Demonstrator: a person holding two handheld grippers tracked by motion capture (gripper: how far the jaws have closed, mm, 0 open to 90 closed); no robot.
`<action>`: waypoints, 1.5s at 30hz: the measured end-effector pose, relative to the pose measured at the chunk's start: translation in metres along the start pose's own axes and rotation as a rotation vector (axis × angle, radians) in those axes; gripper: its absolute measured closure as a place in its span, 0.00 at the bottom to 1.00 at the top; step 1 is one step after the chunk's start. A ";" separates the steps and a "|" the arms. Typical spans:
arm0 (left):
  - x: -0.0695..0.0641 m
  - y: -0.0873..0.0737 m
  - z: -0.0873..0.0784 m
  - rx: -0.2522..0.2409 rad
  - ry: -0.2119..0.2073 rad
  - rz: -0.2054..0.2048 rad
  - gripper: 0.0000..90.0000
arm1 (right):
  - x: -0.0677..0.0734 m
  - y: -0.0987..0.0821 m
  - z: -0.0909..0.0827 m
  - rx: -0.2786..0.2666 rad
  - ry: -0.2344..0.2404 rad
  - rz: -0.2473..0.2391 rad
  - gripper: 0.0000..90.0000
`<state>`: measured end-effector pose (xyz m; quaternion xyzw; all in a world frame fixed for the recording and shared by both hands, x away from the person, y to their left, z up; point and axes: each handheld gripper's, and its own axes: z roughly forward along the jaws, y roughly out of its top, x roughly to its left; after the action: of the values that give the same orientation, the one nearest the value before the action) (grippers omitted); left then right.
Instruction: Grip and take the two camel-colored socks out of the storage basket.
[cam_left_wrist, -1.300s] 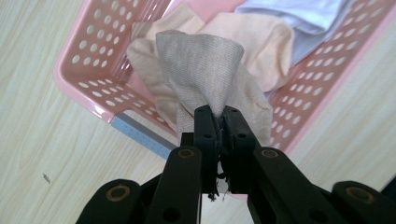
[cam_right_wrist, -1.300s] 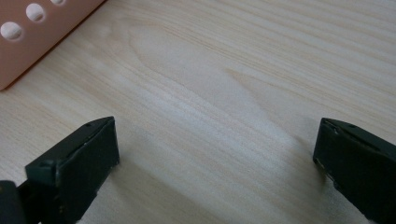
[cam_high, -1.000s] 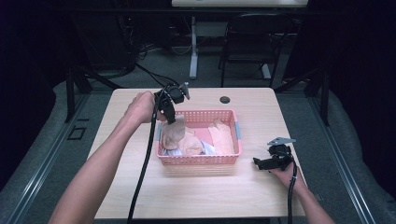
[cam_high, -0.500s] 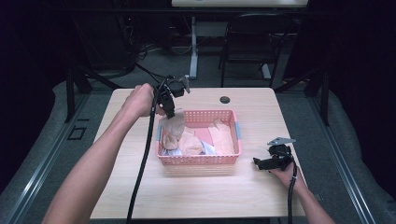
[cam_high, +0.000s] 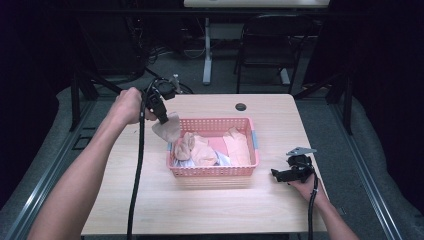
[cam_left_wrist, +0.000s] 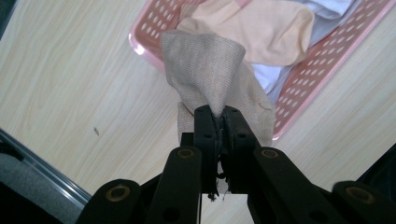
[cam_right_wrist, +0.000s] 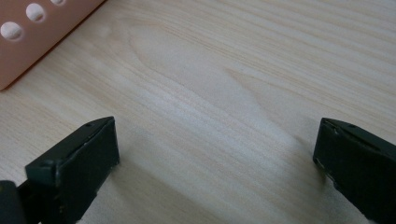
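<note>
A beige sock (cam_left_wrist: 208, 77) hangs pinched between the jaws of the left hand-held gripper (cam_left_wrist: 217, 122), which are clenched on a fold of it. In the high view this sock (cam_high: 167, 128) sits left of centre in the frame, lifted above the upper left corner of a pink basket (cam_high: 212, 171), with the left hand-held gripper (cam_high: 164, 117) just above it and the person's left hand (cam_high: 127, 105) further left. In the left gripper view the cloth droops over the basket's perforated pink rim (cam_left_wrist: 148, 48) at the top of the frame.

Inside the basket in the middle of the high view lie more pale garments: peach socks (cam_high: 196, 148) bunched toward its left half, another peach piece (cam_high: 238, 146) along its right side, and a bit of white cloth (cam_high: 223, 160) near the front wall.

The basket stands on a light wood table (cam_high: 150, 210). At the right of the high view, the right hand-held gripper (cam_high: 283, 174) rests low on the table just beside the basket's right end, held by the right hand (cam_high: 304, 184). In the right gripper view its two black jaws stand wide apart at the lower corners, released, with bare table (cam_right_wrist: 219, 93) between them and a corner of the basket (cam_right_wrist: 32, 32) at the upper left
</note>
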<state>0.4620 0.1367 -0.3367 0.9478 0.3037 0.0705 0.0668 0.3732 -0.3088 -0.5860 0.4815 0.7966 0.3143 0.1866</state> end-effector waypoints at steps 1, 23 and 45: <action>0.003 -0.004 -0.001 0.000 0.000 -0.007 0.95 | 0.000 0.000 0.000 0.000 0.000 0.000 0.00; 0.049 -0.081 0.003 0.045 0.004 -0.178 0.95 | 0.000 0.000 0.000 0.000 -0.001 0.002 0.00; 0.069 -0.114 0.060 0.094 -0.046 -0.274 0.95 | 0.000 0.000 0.000 -0.001 -0.001 0.003 0.00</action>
<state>0.4634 0.2640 -0.4085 0.9010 0.4314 0.0245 0.0382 0.3731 -0.3087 -0.5860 0.4827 0.7957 0.3148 0.1866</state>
